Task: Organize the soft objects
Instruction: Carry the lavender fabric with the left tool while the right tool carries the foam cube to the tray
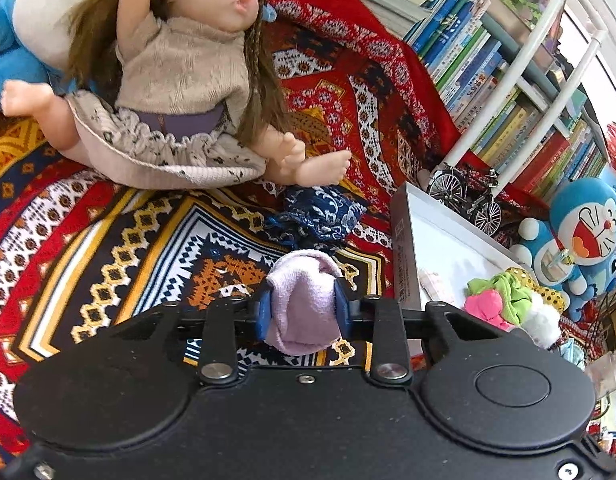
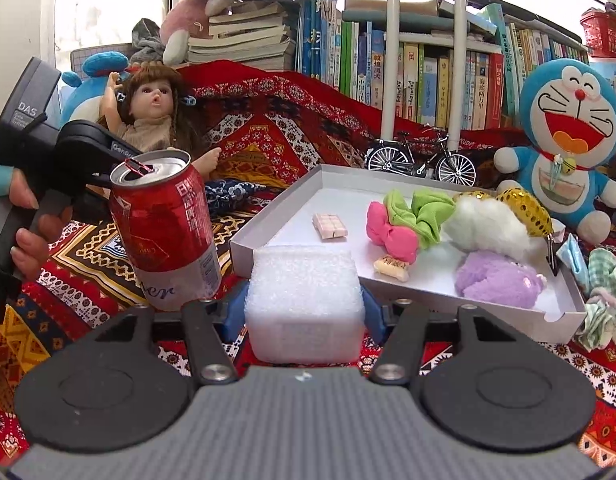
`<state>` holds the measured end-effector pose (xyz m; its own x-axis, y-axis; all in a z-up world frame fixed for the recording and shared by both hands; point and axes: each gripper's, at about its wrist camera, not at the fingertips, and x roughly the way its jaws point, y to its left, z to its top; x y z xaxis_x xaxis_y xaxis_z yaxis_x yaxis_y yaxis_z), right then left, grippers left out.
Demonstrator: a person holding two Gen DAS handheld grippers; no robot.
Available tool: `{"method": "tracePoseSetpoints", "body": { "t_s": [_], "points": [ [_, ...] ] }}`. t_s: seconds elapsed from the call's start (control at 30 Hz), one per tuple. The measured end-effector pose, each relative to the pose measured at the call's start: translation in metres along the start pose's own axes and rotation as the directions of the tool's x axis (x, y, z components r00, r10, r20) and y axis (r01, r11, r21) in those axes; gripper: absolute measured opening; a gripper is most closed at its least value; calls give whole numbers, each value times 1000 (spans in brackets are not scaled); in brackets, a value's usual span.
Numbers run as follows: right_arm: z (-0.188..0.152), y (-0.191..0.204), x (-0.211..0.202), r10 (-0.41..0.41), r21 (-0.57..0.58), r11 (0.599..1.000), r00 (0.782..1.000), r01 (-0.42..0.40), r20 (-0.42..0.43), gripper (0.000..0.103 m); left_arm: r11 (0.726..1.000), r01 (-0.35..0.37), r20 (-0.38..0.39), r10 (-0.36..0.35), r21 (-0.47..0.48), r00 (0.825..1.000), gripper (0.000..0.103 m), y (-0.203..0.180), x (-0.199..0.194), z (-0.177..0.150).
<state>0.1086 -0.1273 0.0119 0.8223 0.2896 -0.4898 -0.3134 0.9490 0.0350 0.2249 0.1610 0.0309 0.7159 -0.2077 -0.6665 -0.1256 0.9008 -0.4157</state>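
My left gripper [image 1: 304, 304] is shut on a rolled lilac sock [image 1: 302, 300], held above the patterned blanket, left of the white tray [image 1: 407, 236]. My right gripper [image 2: 304, 312] is shut on a white foam block [image 2: 304, 304] just in front of the tray's near corner [image 2: 244, 246]. In the tray lie a pink bow [image 2: 391, 232], a green scrunchie [image 2: 423, 208], a white fluffy piece [image 2: 487, 220], a purple plush [image 2: 495, 280], a gold sequin scrunchie [image 2: 527, 208] and small candy pieces [image 2: 329, 226]. A dark blue patterned pouch [image 1: 319, 216] lies on the blanket ahead of the sock.
A doll [image 1: 180, 80] sits at the back left. A red drink can [image 2: 164, 228] stands upright left of the foam block. A Doraemon plush [image 2: 563, 136], a model bicycle [image 2: 419, 160] and bookshelves stand behind the tray. Checked cloth pieces [image 2: 599, 304] lie right of it.
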Motion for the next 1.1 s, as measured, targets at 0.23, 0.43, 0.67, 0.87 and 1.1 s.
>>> {"method": "tracePoseSetpoints", "body": {
  "t_s": [0.23,0.43,0.67,0.87,1.1],
  "points": [
    [8,-7,-16,-17,11,1000,999,17,36,62,1000,3,41,-4,20,999,29,3,-33,2],
    [15,-18,-38,-33,33,999,996,30,81,62,998,2,89,-8,64,996,29,-2,-70,-4],
    [14,-31,-60,-53,41,998,992,49,113,62,989,22,166,-47,149,985,29,-18,-118,-26],
    [10,-48,-72,-85,66,995,989,78,122,62,970,47,226,-103,240,969,29,-37,-158,-51],
    [9,-64,-83,-109,95,991,985,97,131,62,937,97,239,-185,335,953,29,-63,-186,-70]
  ]
}}
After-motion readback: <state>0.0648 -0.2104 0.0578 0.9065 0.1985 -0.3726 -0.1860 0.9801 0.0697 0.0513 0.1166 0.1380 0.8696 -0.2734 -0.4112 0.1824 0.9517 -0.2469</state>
